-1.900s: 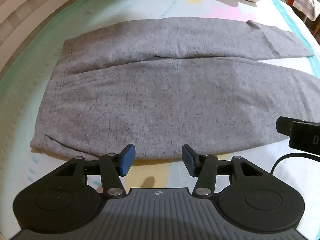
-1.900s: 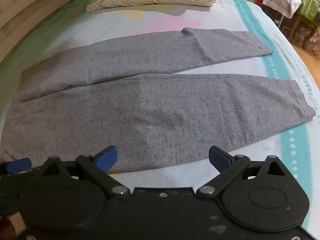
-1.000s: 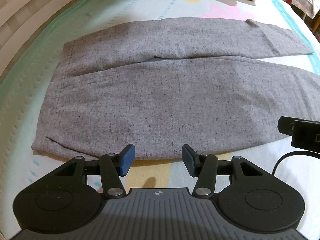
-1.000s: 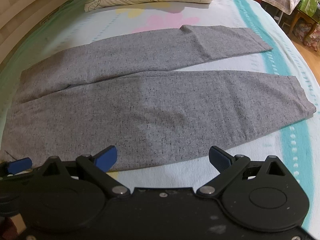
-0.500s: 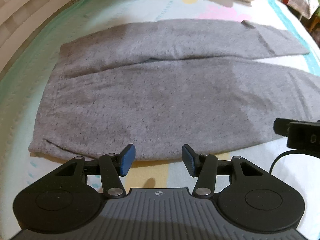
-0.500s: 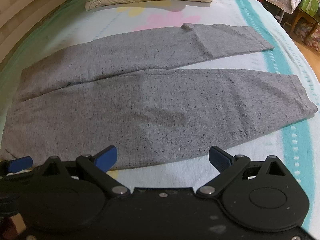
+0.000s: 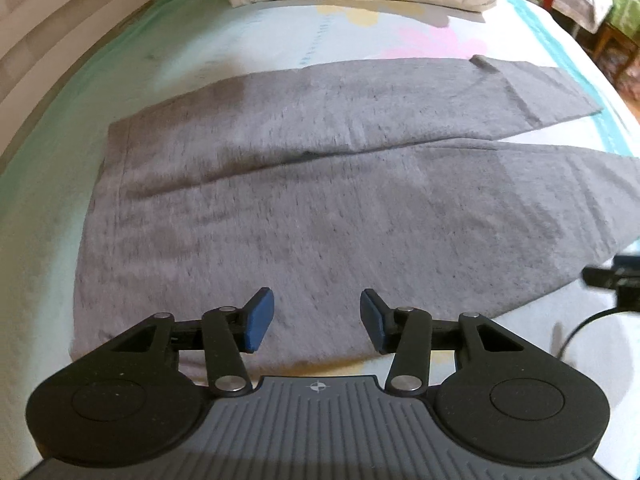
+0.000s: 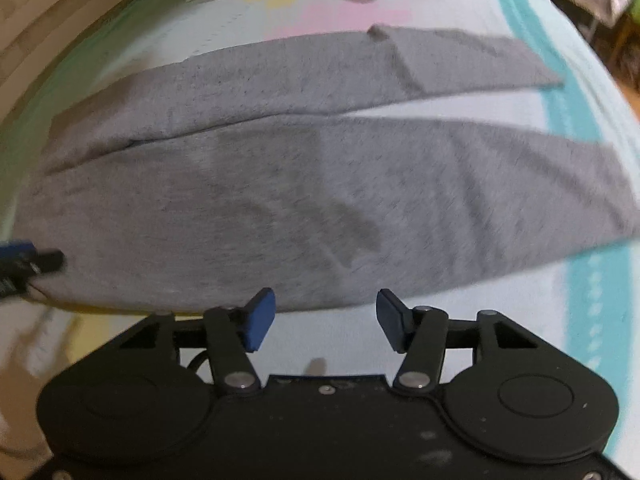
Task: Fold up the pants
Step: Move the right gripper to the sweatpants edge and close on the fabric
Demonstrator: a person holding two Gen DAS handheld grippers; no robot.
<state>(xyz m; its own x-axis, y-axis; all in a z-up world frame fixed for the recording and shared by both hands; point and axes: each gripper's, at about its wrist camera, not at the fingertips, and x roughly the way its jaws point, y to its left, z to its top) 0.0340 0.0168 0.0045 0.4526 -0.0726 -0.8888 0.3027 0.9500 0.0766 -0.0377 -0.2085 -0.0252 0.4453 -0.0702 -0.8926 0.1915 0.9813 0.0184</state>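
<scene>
Bed (image 7: 248, 44) carries blurred grey pants (image 7: 320, 208), right leg cut off; left claw (image 7: 317, 322) and right claw (image 8: 326, 320) both spread, empty

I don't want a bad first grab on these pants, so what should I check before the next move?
1. Left gripper jaws open, holding nothing: ok.
2. Right gripper jaws open, holding nothing: ok.
3. Grey pants spread flat on the bed sheet, legs side by side: ok.
4. Far leg hem smooth: not ok, a corner looks turned over.
5. Near edge of the pants between the left jaws: ok, fabric sits between the tips. Whether they touch it: cannot tell.
6. Near edge between the right jaws: not ok, it lies just ahead of the tips.
</scene>
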